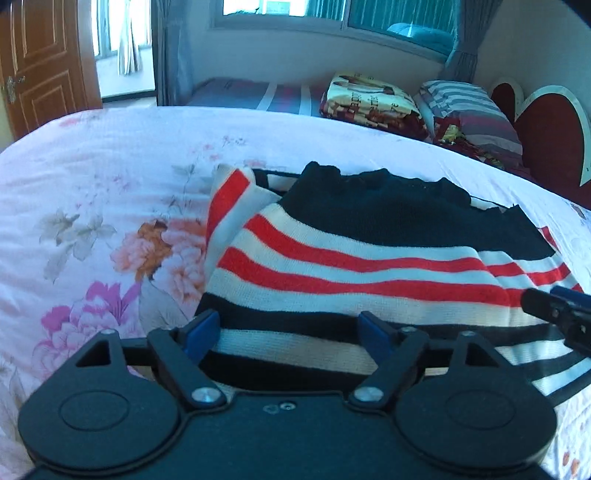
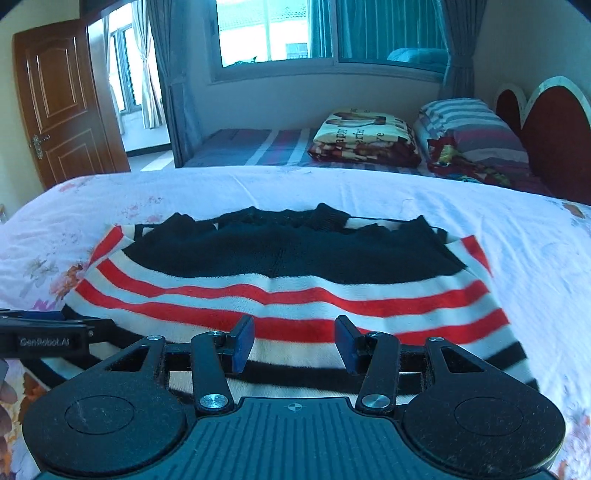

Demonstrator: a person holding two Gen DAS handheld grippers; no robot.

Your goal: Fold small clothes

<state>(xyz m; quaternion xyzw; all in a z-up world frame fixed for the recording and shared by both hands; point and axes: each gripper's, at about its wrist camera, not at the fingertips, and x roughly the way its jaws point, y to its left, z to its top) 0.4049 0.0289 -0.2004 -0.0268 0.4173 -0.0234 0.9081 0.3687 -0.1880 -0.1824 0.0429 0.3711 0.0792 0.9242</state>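
Bed (image 1: pixel 110 155) with pink floral sheet fills most of both views; a second bed (image 2: pixel 258 147) with striped cover sits far behind under the window (image 2: pixel 332 33), folded printed blanket (image 2: pixel 365 136) and striped pillow (image 2: pixel 472 125) on it, red heart-shaped headboard (image 2: pixel 550 129) far right, brown door (image 2: pixel 59 99) far left. Striped knit sweater (image 1: pixel 351 258) lies flat on the near bed, folded, navy part on the far side, red-and-white stripes in the middle, navy-and-white stripes on the near edge. Left hand-held gripper (image 1: pixel 288 334) is released, blue pads spread wide over the sweater's near left edge, fabric between them but not pinched. Right hand-held gripper (image 2: pixel 295 345) also released, pads partway apart above the near stripes, no cloth pressed between them. Each gripper's tip shows at the side of the other's view, just beside the sweater's near hem. Part of a hand (image 2: pixel 5 410) is at the left edge of the right wrist view, blurred.
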